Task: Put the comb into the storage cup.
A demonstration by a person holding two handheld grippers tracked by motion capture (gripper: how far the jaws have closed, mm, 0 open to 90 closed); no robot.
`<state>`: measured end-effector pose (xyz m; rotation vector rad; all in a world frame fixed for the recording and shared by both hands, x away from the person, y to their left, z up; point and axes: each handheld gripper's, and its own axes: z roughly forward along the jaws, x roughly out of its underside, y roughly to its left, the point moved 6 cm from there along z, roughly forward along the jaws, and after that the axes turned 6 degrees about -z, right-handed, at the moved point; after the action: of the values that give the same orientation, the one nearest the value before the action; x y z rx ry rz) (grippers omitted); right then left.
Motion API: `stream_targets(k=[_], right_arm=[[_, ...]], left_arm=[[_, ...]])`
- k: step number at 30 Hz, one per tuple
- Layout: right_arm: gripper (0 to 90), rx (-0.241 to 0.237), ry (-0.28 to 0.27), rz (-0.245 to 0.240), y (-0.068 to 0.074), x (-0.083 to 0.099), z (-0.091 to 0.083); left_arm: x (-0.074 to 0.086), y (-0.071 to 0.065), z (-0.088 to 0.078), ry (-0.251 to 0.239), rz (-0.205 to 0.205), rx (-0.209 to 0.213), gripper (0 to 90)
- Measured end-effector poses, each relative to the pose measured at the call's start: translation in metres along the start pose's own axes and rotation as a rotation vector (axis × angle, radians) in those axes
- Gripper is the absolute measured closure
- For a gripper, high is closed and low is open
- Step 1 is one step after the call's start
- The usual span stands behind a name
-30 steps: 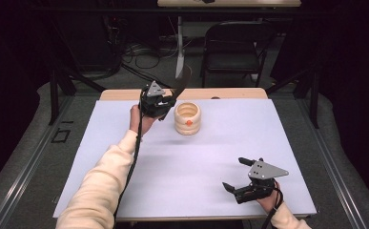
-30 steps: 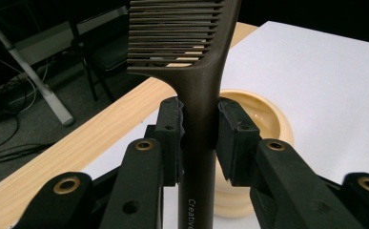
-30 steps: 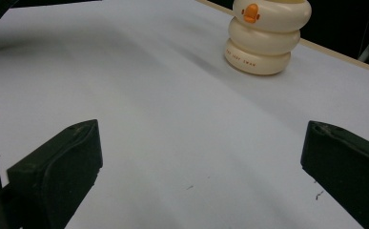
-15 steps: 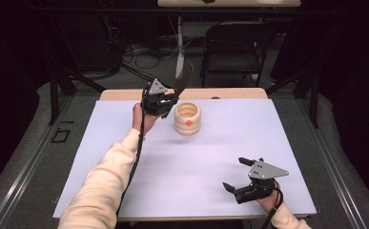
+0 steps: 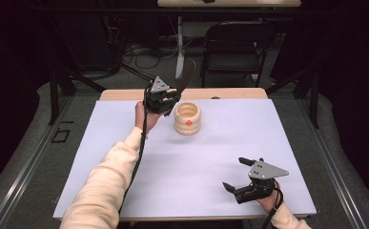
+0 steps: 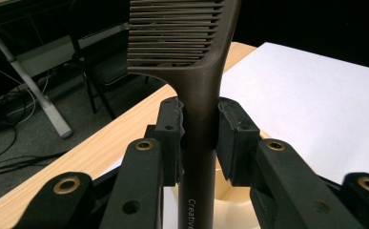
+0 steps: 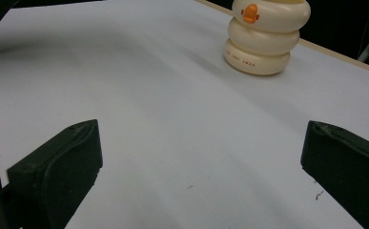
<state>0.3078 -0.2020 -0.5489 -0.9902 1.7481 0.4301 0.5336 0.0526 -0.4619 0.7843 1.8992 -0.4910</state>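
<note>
At far left-centre of the table [image 5: 125, 157], L gripper [image 5: 165, 98] pinches the comb [image 6: 199, 95] by its handle, long axis up, cream holder [image 5: 187, 118] just right; R gripper [image 5: 241, 174] spread, near-right.

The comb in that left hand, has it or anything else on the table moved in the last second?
Nothing visibly changed. The left gripper is still shut on the comb, holding it up beside the cream holder. The right gripper stays low over the white sheet with its jaws wide apart.
</note>
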Motion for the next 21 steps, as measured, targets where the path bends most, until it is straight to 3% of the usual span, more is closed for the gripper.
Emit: stream_targets(k=[11,21], right_arm=[[0.0,0.000,0.001,0.003,0.0001,0.0000,0.0000],[0.0,-0.001,0.000,0.000,-0.0002,0.0000,-0.0003]], left_arm=[[-0.0043,0.0001,0.0013,-0.033,-0.024,-0.001,72.6],[-0.0078,-0.0047,0.0064,-0.037,-0.017,0.010,72.7]])
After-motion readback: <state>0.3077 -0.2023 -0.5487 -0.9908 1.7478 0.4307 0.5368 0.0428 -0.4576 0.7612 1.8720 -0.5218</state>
